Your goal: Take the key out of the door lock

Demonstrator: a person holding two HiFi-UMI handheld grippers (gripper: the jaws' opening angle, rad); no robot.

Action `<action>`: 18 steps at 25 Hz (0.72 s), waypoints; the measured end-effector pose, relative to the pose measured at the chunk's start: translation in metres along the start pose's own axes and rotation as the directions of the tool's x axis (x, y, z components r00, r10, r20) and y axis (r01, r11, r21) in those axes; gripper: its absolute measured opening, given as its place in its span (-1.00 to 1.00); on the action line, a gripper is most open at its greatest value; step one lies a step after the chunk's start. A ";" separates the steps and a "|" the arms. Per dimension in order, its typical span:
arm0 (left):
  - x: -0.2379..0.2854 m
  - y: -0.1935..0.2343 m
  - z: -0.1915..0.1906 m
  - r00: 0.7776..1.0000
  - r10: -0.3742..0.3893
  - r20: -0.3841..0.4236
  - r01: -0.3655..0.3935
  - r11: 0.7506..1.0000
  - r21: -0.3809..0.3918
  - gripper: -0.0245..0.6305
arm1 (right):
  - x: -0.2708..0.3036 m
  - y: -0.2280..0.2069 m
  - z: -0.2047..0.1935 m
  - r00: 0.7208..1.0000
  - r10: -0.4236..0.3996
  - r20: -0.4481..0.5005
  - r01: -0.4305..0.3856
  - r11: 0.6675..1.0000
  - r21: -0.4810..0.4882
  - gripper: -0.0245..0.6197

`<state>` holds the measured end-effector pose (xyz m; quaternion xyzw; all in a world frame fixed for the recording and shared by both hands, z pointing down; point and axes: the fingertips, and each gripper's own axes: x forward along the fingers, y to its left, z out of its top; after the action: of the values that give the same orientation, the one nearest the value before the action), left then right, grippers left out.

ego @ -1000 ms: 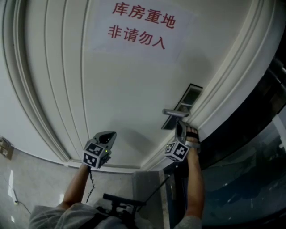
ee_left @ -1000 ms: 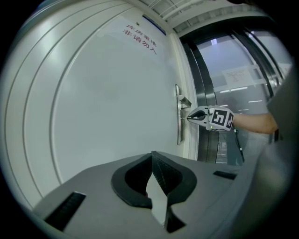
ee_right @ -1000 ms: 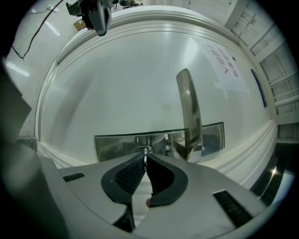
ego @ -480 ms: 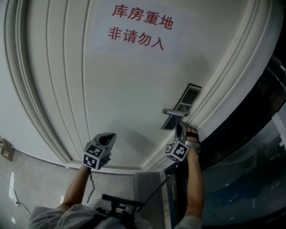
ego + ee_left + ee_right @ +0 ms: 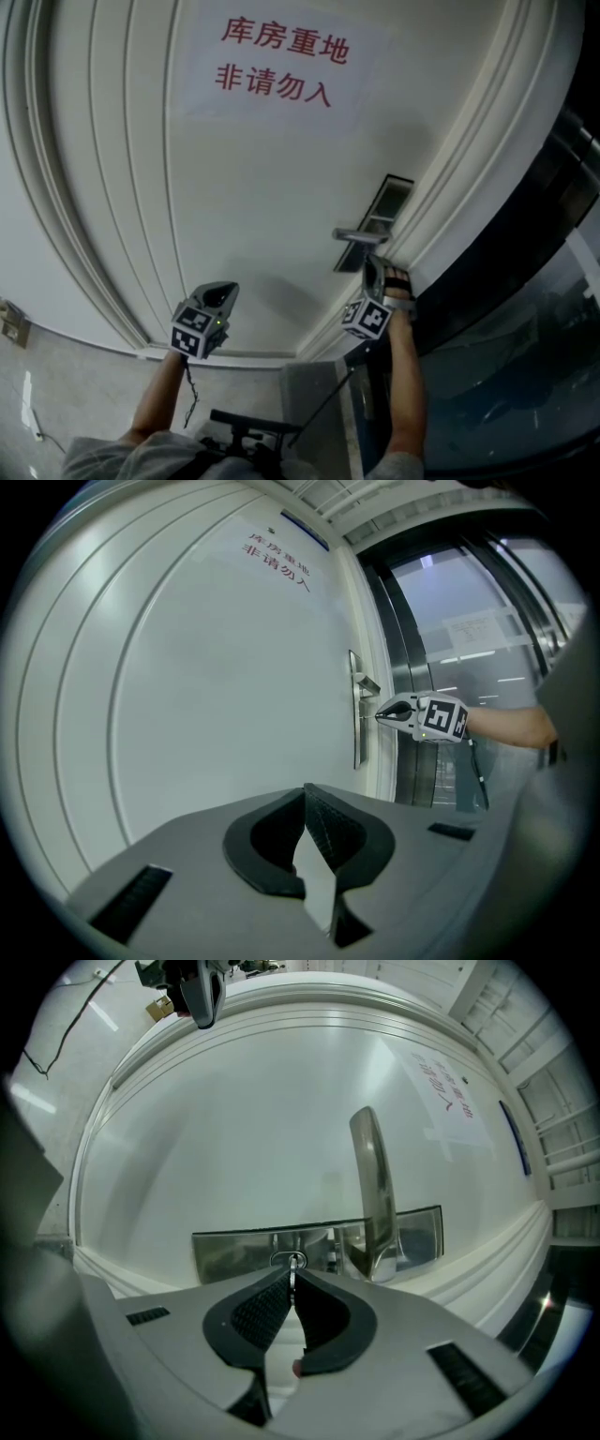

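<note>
The right gripper (image 5: 292, 1279) has its jaws pinched together on the head of the key (image 5: 293, 1264). The key sits in the keyhole (image 5: 287, 1259) of the metal lock plate (image 5: 234, 1252), just beside the lever handle (image 5: 373, 1185). The plate is mounted near the edge of the white door (image 5: 234, 1129). The left gripper (image 5: 306, 797) hangs well apart from the lock, its jaw tips meeting with nothing between them. A paper sign (image 5: 275, 61) with red characters is stuck higher on the door.
</note>
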<state>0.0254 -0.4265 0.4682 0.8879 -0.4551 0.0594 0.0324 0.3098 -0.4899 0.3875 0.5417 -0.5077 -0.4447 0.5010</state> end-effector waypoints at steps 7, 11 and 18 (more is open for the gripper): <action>0.000 -0.006 -0.003 1.000 -0.019 -0.003 0.019 1.000 -0.009 -0.90 | -0.008 0.002 0.001 1.000 -0.011 0.015 0.011 1.000 -0.019 -0.86; -0.002 -0.007 -0.006 1.000 -0.028 -0.007 0.028 1.000 -0.005 -0.90 | -0.017 0.005 0.003 1.000 0.001 0.021 -0.001 1.000 -0.009 -0.86; -0.011 -0.008 -0.004 1.000 -0.029 0.006 0.029 1.000 -0.009 -0.90 | -0.046 0.000 0.016 0.999 -0.015 0.048 0.009 0.993 0.121 -0.86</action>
<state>0.0251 -0.4123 0.4710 0.8943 -0.4426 0.0544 0.0360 0.2893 -0.4457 0.3850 0.5630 -0.5426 -0.4293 0.4520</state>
